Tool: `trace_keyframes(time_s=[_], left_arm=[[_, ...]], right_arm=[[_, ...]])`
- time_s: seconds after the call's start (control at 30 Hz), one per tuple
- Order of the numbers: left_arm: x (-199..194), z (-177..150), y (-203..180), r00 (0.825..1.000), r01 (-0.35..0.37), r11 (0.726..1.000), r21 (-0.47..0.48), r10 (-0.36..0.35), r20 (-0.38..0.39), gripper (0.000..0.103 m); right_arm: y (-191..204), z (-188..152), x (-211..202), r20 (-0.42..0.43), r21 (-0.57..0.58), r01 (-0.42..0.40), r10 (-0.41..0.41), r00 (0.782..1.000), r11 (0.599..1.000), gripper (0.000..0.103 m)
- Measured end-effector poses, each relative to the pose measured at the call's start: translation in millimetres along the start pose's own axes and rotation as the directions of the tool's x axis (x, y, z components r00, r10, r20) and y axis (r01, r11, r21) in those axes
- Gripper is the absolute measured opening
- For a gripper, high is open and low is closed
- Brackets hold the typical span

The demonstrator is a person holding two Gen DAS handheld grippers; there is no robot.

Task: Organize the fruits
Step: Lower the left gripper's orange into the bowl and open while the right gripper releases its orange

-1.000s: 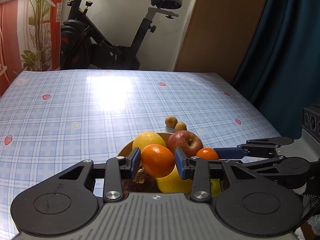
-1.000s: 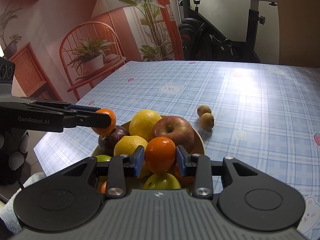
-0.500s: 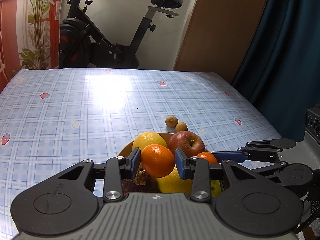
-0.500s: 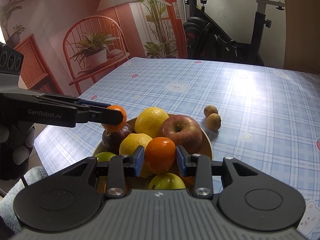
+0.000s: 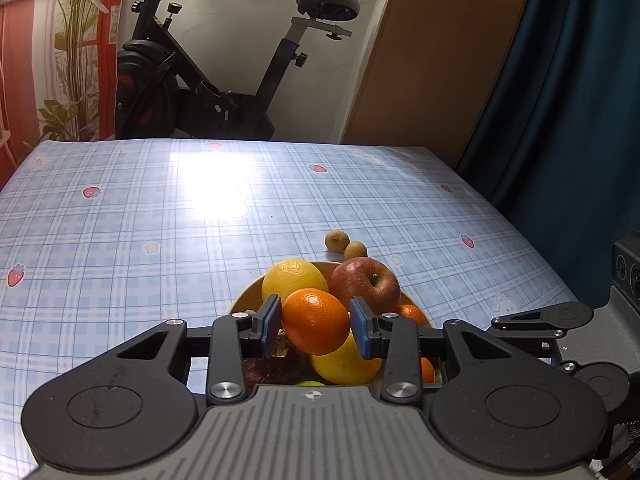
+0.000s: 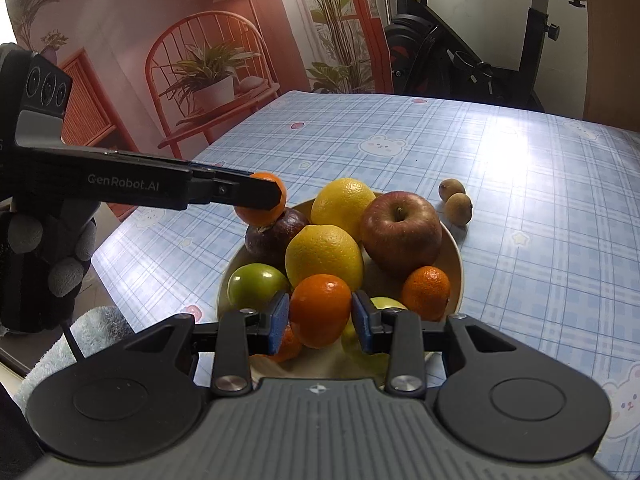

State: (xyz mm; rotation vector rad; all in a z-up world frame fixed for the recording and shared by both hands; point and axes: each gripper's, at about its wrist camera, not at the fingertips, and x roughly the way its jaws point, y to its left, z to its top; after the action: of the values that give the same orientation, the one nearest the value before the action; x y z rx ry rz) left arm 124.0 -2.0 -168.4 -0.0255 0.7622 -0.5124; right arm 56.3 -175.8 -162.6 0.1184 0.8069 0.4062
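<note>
Each tool grips an orange: the left tool (image 5: 316,322) clamps one (image 5: 315,320), the right tool (image 6: 320,318) another (image 6: 320,309). The fruit bowl (image 6: 454,256) lies directly beneath and ahead of both tools, on the table (image 6: 520,200).

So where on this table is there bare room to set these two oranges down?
Bare tablecloth stretches left of and beyond the bowl, past the two small brown fruits; more lies to their right. The bowl itself is piled full.

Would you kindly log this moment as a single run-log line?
left gripper: shut on round orange mandarin | right gripper: shut on second orange mandarin | both above tan fruit bowl | two brown longans on table
</note>
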Motion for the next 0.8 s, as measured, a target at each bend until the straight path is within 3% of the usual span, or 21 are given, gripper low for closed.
trace_keyframes(time_s=[0.33, 0.8], left_arm=[[1.1, 0.4, 5.8, 1.000, -0.004, 1.000, -0.019, 0.004, -0.003, 0.040], [3.4, 4.7, 3.6, 1.000, 0.010, 1.000, -0.023, -0.010, -0.006, 0.040]], right_arm=[[18.7, 1.5, 12.9, -0.036, -0.117, 0.061, -0.065, 0.997, 0.991, 0.038], [6.0, 9.5, -3.8, 0.036, -0.074, 0.097, -0.094, 0.995, 0.993, 0.039]])
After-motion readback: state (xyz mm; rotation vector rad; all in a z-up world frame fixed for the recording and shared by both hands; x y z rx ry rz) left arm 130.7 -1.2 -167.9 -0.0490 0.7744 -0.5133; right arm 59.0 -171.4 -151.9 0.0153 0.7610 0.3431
